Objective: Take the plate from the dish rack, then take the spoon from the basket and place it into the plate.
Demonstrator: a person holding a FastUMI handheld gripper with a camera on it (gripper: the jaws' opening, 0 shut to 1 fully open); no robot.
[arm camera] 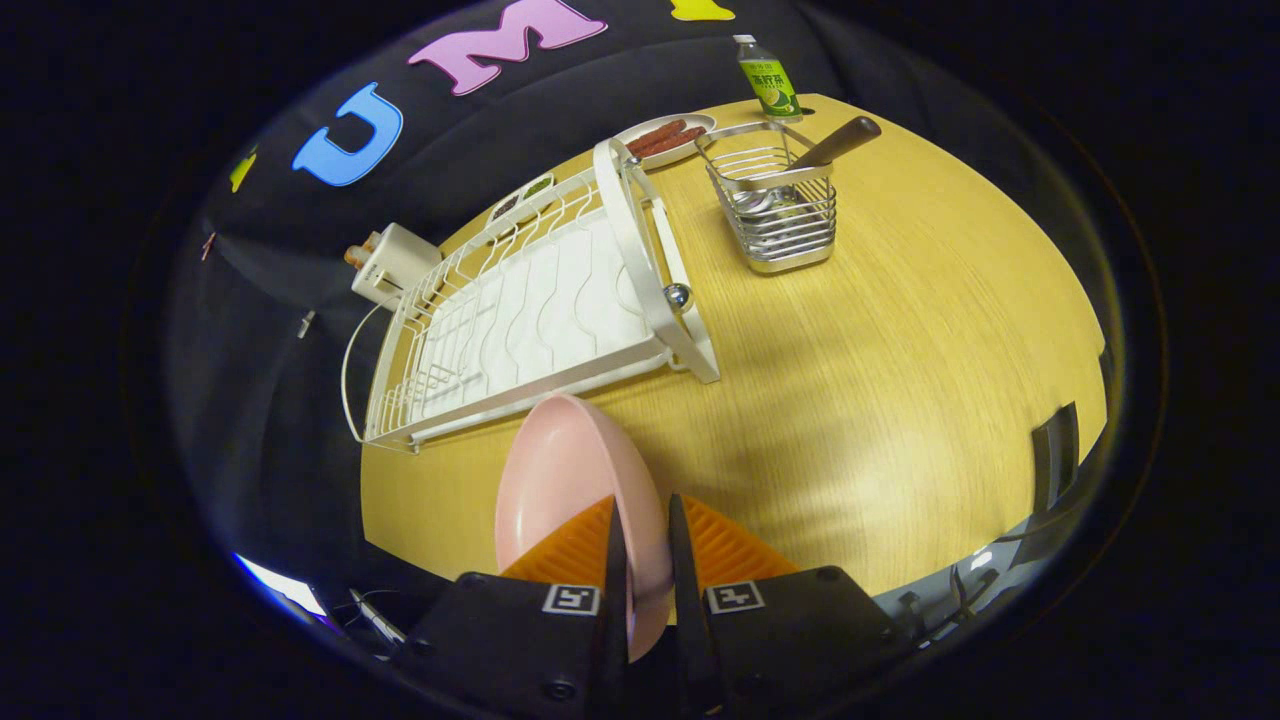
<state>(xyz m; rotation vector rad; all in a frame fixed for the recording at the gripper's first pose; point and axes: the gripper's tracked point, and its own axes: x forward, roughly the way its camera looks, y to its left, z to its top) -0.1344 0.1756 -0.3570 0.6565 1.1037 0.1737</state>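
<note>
A pink plate (560, 480) stands on edge between my fingers, and my gripper (645, 545) is shut on its rim, holding it above the wooden table (900, 380). Beyond it lies the white dish rack (530, 320), with no dishes in it. Further off and to the right stands a wire basket (780, 205) holding a spoon whose brown wooden handle (840, 140) sticks up and out to the right; its bowl rests among metal pieces inside the basket.
Behind the rack sit a small plate with sausages (665, 138), a green-labelled bottle (768, 80), a small tray of food (520, 200) and a white box (395, 262). The table's near edge runs just under my fingers.
</note>
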